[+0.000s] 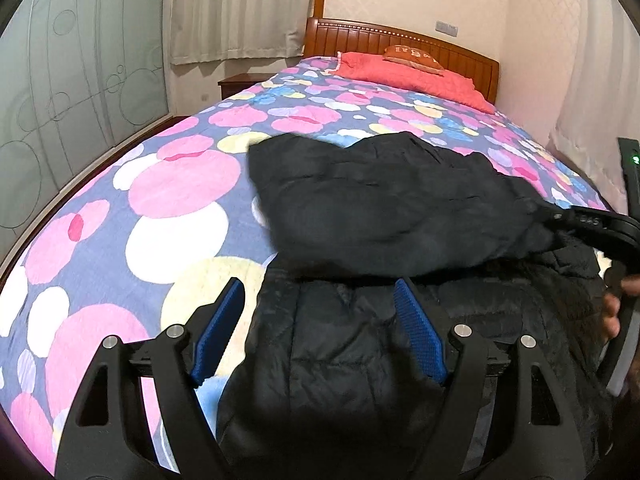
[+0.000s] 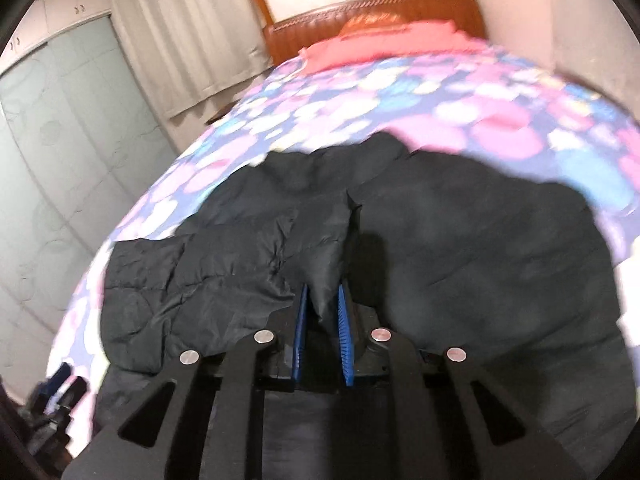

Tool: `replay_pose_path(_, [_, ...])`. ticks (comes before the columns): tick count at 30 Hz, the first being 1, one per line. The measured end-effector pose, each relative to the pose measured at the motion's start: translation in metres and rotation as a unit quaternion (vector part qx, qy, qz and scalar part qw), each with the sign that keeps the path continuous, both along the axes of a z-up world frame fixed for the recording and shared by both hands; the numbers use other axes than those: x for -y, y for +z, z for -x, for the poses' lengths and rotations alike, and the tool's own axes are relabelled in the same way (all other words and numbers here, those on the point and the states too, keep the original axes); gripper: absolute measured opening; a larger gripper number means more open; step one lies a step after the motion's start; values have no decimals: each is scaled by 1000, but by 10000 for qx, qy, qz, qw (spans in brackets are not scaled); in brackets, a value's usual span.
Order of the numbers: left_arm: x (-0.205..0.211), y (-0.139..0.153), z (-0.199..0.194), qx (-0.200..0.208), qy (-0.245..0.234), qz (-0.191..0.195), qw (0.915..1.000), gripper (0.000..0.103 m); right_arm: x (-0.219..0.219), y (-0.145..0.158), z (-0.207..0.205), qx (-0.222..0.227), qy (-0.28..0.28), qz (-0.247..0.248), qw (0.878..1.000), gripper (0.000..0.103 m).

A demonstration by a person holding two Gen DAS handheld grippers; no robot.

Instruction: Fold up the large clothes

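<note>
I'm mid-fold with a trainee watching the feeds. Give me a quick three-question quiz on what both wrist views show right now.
1. True or false: the right gripper has its jaws closed on a fold of the black quilted puffer jacket.
2. Which describes the left gripper? A) clamped on the red pillow; B) jaws wide apart above the jacket, gripping nothing; C) resting on the wooden headboard.
3. Fill in: the jacket lies on a bedspread patterned with pink, white and yellow ____.

Key: 1 true; 2 B; 3 circles.
</note>
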State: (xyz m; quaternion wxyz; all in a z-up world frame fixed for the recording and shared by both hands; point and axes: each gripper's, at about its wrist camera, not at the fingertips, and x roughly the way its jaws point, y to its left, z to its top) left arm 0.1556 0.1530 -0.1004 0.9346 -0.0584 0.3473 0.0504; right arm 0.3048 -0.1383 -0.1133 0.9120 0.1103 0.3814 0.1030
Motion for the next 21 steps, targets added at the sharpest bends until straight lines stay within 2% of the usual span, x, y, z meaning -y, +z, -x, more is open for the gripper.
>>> replay_pose_path(3, [4,2,-10,2,-70,-13,10000,77,34,1,-5,66,-409,326,9986,15])
replay_pose_path(9, [18,-1,-41,-129,-225,-2,9997,77,96,-23,-21,-258,-1009,473,9934,14])
replay_pose_path(15, [26,-13,-73,-407,-237,117,9988,77,107,-50,-37,-589,-837,466,9937,17])
replay_pose_path(19, [25,-13,-91,-456,-180,158,9987,77,114,-40,-30,-619,-908,468,9928,26])
replay_pose_path(21, [22,-11,-103,-443,-100,189,9988,77,113,-24,-22,-369,-1068,579,9919,27])
